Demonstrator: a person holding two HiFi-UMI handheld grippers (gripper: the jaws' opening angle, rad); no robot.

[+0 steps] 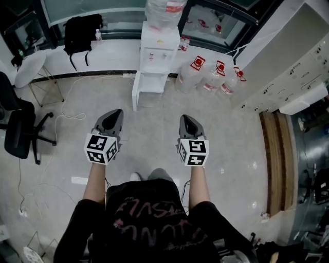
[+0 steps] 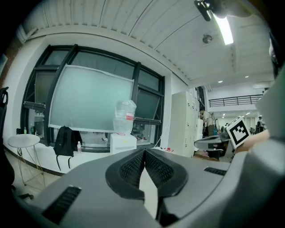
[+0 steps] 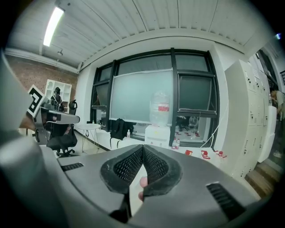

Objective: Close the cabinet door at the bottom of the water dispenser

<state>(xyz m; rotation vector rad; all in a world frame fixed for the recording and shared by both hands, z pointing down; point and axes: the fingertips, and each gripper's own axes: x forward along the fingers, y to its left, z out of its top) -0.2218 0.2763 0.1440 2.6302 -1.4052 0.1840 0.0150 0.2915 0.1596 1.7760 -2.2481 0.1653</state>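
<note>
My left claw (image 1: 116,114) and right claw (image 1: 185,119) are both pinched shut, holding nothing. Dispenser (image 1: 157,51) stands well ahead at the wall, its bottom door (image 1: 136,96) swung open.

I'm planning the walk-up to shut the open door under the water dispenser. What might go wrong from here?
1. The cabinet door stands open; a hard shove could rock the water dispenser, which carries a big bottle on top.
2. The left tool and right tool are both shut, so a narrow tip may slip off the door.
3. A loose cable trails over the floor left of the path: a possible trip.
</note>
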